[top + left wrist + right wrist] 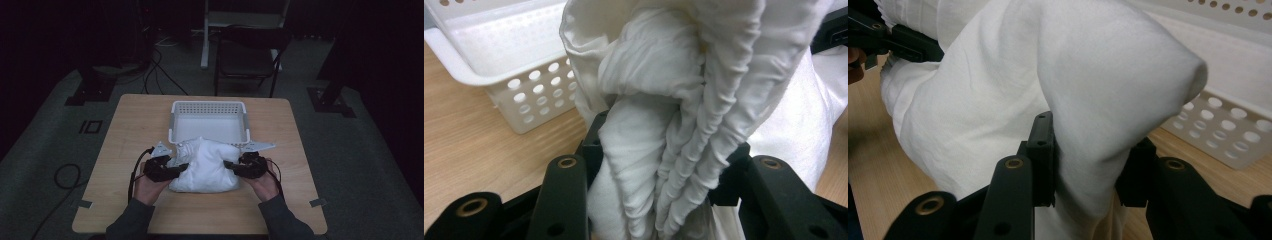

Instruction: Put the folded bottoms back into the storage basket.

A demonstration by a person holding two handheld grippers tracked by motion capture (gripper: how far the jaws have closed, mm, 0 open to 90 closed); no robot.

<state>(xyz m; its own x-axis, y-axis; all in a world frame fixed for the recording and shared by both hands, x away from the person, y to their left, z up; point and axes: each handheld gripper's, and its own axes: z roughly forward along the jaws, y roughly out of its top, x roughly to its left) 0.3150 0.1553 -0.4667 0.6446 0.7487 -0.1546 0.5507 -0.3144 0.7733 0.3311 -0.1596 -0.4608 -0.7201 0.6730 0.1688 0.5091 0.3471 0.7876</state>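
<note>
A bundled white cloth point(205, 165) lies on the wooden table point(130, 130) just in front of a white perforated basket point(208, 121). My left gripper point(181, 168) pinches the cloth's left side, and its jaws are shut on a thick gathered fold of the cloth point(659, 150). At the cloth's right side my right gripper point(228, 164) is shut on a smooth rounded fold point(1088, 125). The cloth's upper edge leans against the basket's front wall. Both hands rest low at the table's near half.
The basket point(499, 55) is empty and sits at the table's far middle. A dark folding chair point(250, 55) and cables point(160, 75) are on the floor beyond the table. Bare wood point(878, 180) lies beside the cloth.
</note>
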